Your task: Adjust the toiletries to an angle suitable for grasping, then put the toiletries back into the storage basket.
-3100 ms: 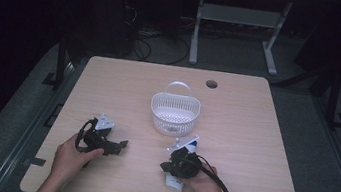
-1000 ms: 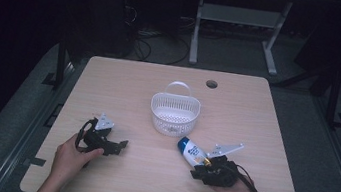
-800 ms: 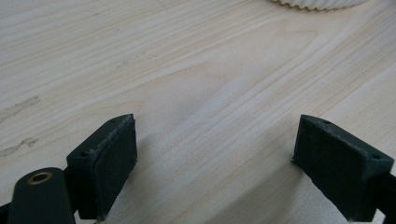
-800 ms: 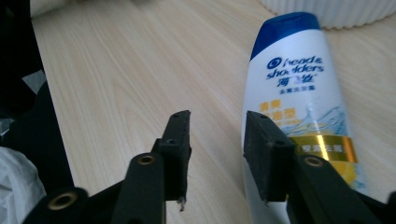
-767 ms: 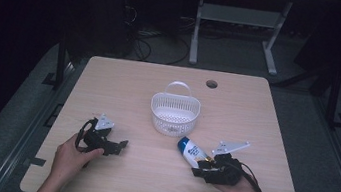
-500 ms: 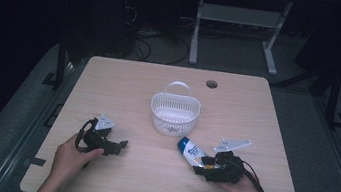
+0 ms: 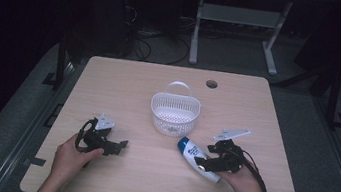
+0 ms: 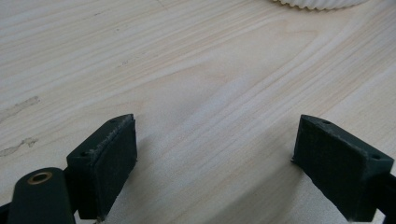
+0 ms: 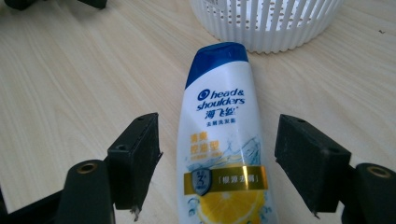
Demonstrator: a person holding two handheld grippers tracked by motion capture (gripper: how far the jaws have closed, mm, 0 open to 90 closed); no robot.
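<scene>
Spans most of the high view: a pale wooden table (image 7: 124, 84), a round cable hole (image 7: 211, 84) near its far edge. Stands upright at the centre: a white slatted basket (image 7: 174, 115) with a hoop handle, its ribbed wall also at the top of the right gripper view. Lies flat on the wood just in front and to the right of the basket, apart from it: a white shampoo bottle (image 9: 223, 140), blue cap towards the basket, lemon picture at the near end. Straddles that bottle from the near side: the right gripper (image 9: 219, 158), jaws just spreading, pads clear of both flanks, a strip of bare wood visible on each side, nothing pinched. Rests low over the near-left part of the table, well apart from the bottle: the left gripper (image 8: 215, 161), jaws spread wide with only bare wood between them.
</scene>
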